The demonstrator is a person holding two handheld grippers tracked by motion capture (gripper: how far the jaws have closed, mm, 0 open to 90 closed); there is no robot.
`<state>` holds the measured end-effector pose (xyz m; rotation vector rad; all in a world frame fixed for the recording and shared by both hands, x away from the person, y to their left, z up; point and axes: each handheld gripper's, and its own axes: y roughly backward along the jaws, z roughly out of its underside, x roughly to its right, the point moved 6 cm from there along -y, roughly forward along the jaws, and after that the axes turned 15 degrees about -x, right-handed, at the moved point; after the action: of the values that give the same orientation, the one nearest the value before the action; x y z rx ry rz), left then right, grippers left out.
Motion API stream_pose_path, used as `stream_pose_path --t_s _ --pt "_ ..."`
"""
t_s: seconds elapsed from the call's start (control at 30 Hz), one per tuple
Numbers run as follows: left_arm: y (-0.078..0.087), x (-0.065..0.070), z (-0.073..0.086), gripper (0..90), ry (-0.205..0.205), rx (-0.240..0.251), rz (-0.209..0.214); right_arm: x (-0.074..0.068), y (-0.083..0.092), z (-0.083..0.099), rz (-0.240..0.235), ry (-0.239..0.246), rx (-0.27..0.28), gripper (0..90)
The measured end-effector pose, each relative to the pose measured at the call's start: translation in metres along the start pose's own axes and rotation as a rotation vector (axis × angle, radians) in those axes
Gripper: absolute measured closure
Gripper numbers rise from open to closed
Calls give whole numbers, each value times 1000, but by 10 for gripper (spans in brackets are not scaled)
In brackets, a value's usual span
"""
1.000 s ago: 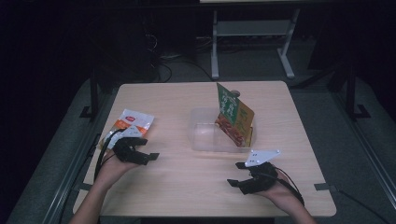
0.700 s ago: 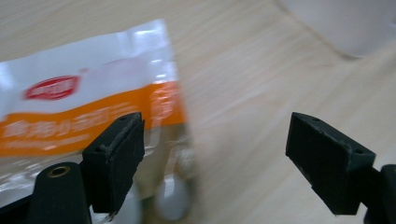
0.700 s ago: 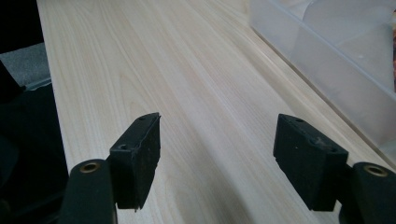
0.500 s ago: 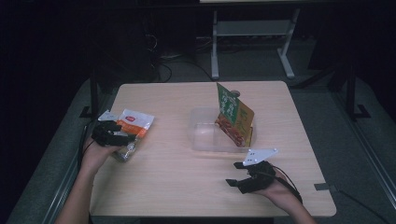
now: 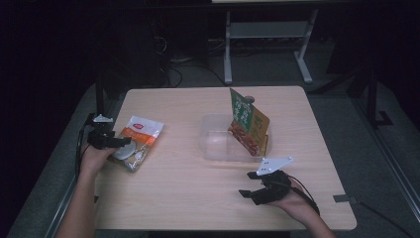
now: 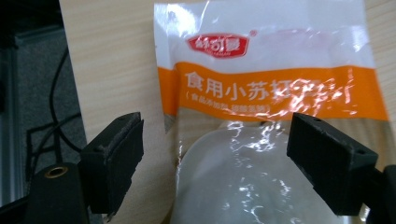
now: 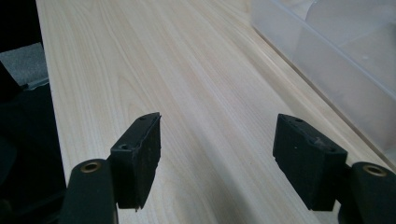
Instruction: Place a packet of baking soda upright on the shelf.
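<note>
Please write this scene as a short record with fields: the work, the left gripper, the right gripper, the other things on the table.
work: reaching for the orange-and-white packet
left gripper: jaws open, packet between them, not pinched
right gripper: jaws open, nothing between them, above bare table
clear tub: mid-table, holds a green-and-orange pouch leaning upright

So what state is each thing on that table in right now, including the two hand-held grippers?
Orange and white pouch: sealed, lying flat at the table's left edge.
Clear plastic bin: open-topped, no lid on it.
Green and orange packet: standing tilted inside the bin.
Left hand-held gripper: jaws open, either side of the pouch's near end.
Right hand-held gripper: jaws open, nothing between them.
</note>
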<state>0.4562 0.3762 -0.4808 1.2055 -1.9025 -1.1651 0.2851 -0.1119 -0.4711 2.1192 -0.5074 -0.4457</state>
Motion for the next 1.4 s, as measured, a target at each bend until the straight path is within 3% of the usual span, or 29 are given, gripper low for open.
stream_pose_path --t_s 0.07,0.3,0.33,0.47,0.57,0.63,0.67,0.7,0.73,0.87,0.93,1.0,1.1,1.4 --pt "-9 -2 4 182 6 -35 14 0 0 0 1 0 -1 317" --pt "-14 -2 10 232 42 -33 99 0 0 0 1 4 -3 318" --pt "-15 -2 11 272 44 -38 139 0 0 0 2 4 -2 318" --pt "-15 0 12 386 47 -46 187 -1 0 -1 3 0 -2 320" --pt "-15 1 13 422 50 -48 194 -1 1 -1 4 0 -1 321" --pt "-14 1 13 529 34 -50 192 -1 1 -1 5 0 -1 322" --pt "-13 2 13 529 39 -42 196 -1 1 -1 5 0 -1 322" --pt "-12 4 14 672 11 -33 206 -1 0 -1 6 1 -2 322" --pt "-12 4 14 723 11 -33 206 -1 0 -1 6 1 -2 322" --pt "-8 6 17 856 0 1 251 -1 0 -1 7 -1 -4 323" --pt "-8 5 18 876 -7 7 256 -1 -1 -1 6 -1 -4 324" --pt "-4 6 19 884 10 35 293 -1 0 -1 6 -1 -4 324" --pt "0 9 17 892 -5 52 285 1 0 -1 10 0 1 324" --pt "28 27 9 897 -43 156 351 3 2 0 18 -12 12 324"
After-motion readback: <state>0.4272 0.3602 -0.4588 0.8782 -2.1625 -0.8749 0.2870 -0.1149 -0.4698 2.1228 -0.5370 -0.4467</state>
